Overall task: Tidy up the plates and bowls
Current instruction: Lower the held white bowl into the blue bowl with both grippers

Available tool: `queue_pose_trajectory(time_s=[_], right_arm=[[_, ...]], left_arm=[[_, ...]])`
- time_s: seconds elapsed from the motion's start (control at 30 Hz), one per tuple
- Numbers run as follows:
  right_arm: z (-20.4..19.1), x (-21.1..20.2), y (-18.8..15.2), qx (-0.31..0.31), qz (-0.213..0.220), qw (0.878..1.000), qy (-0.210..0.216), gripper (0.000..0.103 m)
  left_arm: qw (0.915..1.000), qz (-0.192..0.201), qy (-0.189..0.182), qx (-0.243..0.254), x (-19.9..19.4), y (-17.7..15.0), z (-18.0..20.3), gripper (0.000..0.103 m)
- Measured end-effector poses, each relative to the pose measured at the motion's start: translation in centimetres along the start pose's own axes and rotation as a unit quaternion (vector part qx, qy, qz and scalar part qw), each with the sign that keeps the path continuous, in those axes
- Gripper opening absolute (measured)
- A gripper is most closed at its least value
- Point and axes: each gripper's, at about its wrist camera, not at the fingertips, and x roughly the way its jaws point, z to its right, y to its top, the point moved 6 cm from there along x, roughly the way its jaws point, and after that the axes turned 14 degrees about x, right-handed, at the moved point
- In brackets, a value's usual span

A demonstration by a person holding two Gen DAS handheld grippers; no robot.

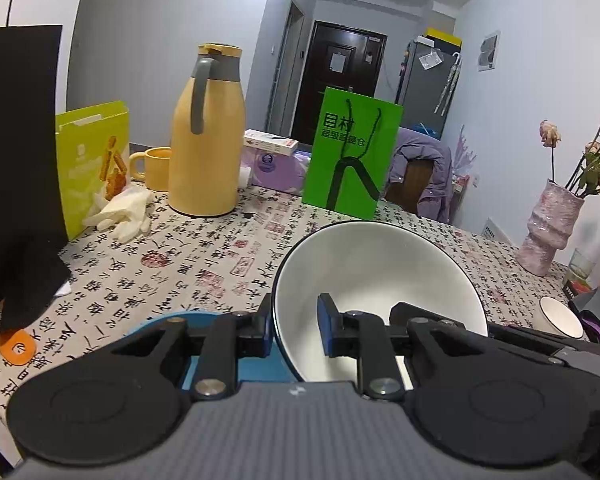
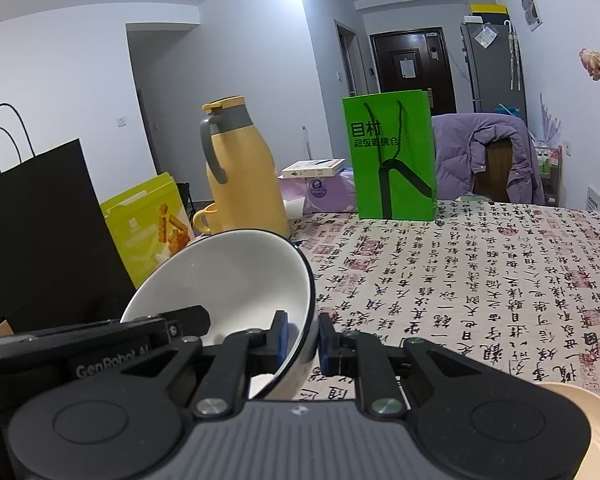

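1. Bowl (image 1: 380,280), white with a dark rim, is held tilted above the counter (image 1: 204,256), its mouth facing the cameras, with both grippers on its rim at once.
2. The left hand-held gripper (image 1: 294,330) is clamped on the rim's left side, one blue pad outside the wall and the other inside.
3. The right hand-held gripper (image 2: 303,336) is clamped on the opposite side of the same rim, again one pad inside and one outside.
4. So the bowl is off the calligraphy-print cloth and carried by two grips; it rests on nothing that either view shows.
5. Under the left gripper a blue, flat-edged dish (image 1: 168,322) shows. It looks like a plate, though most of it is hidden, and I cannot tell if the bowl is meant to go on it.
6. A second, smaller white bowl (image 1: 560,316) with a dark rim sits on the counter far to the right, apart from the carried one.
7. A cream plate (image 2: 592,428) lies at the lower right corner of the right wrist view, also on its own.
8. Judged from this, the task is early to midway: one bowl is in hand, no stack of bowls or plates is visible yet, and the small bowl and cream plate remain to be gathered.
9. The yellow thermos jug (image 1: 206,132), the green paper bag (image 1: 352,152) and the pink vase (image 1: 548,228) stand well clear of the bowl.
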Motion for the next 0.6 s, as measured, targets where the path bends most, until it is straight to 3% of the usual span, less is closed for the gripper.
queue_pose_trajectory(time_s=[0.6], right_arm=[[-3.5,0.9,-1.5,-0.015,-0.009,1.000,0.010,0.015]], left_arm=[[0.9996,0.006,0.025,-0.012,-1.0,-1.0,-3.2,0.021]])
